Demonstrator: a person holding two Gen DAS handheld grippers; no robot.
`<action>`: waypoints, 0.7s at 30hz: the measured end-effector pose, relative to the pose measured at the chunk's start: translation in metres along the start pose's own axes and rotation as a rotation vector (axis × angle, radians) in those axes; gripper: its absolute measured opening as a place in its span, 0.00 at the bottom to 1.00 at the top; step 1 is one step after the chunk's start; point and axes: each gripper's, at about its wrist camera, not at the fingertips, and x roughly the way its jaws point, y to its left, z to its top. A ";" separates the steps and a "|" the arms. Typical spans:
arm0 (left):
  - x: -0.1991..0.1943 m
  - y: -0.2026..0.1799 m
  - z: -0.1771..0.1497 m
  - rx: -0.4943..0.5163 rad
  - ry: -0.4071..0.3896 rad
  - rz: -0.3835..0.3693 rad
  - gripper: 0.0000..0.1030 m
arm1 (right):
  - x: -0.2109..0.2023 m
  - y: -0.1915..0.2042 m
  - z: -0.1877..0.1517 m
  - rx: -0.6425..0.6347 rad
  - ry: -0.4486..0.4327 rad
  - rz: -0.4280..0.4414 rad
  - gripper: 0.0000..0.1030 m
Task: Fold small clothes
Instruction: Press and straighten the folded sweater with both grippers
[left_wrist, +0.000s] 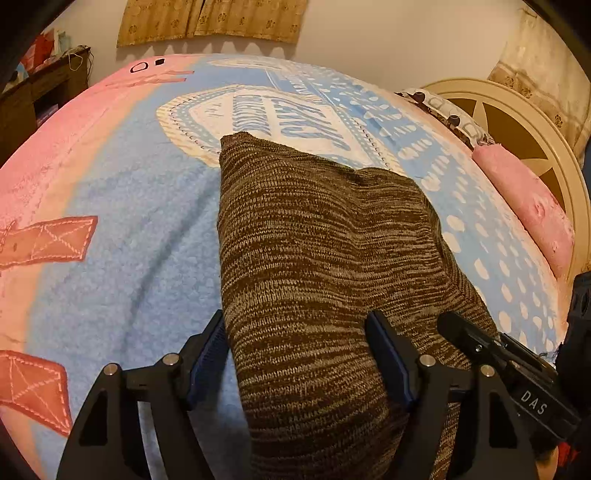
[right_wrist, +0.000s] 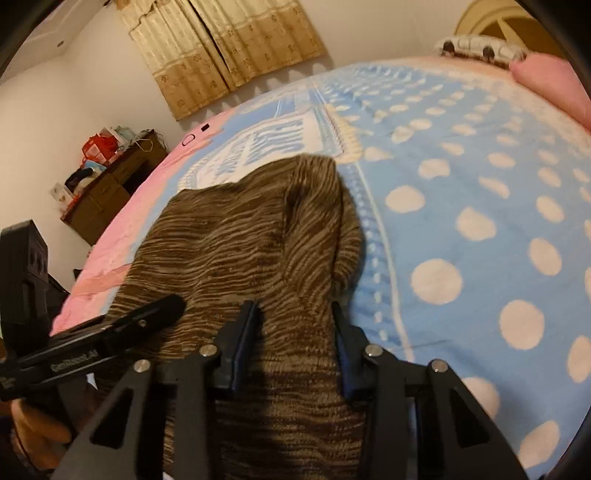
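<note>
A brown marled knit garment (left_wrist: 314, 251) lies on the blue and pink blanket (left_wrist: 122, 221), stretching away from both grippers. My left gripper (left_wrist: 295, 332) is open, its jaws standing on either side of the garment's near left part. My right gripper (right_wrist: 295, 314) is open too, its jaws standing astride the near right part of the garment (right_wrist: 258, 236). The right gripper's finger shows in the left wrist view (left_wrist: 465, 332), and the left gripper's finger shows in the right wrist view (right_wrist: 147, 314). The garment's near edge is hidden under the grippers.
The bed's blanket has white dots (right_wrist: 461, 221) on the right side. A pink pillow (left_wrist: 528, 206) and a cream headboard (left_wrist: 517, 122) lie to the right. A dark wooden cabinet (right_wrist: 110, 184) with clutter stands beyond the bed's far left side. Curtains (right_wrist: 229, 48) hang on the wall.
</note>
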 end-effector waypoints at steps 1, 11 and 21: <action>-0.001 0.001 0.000 0.001 0.000 -0.006 0.66 | 0.000 -0.003 0.000 0.012 -0.001 0.013 0.40; -0.001 0.002 -0.001 0.019 -0.008 -0.035 0.52 | 0.006 0.019 -0.003 -0.096 -0.005 -0.046 0.50; -0.029 -0.010 -0.002 0.145 -0.067 0.040 0.32 | -0.017 0.055 -0.011 -0.140 -0.080 -0.075 0.28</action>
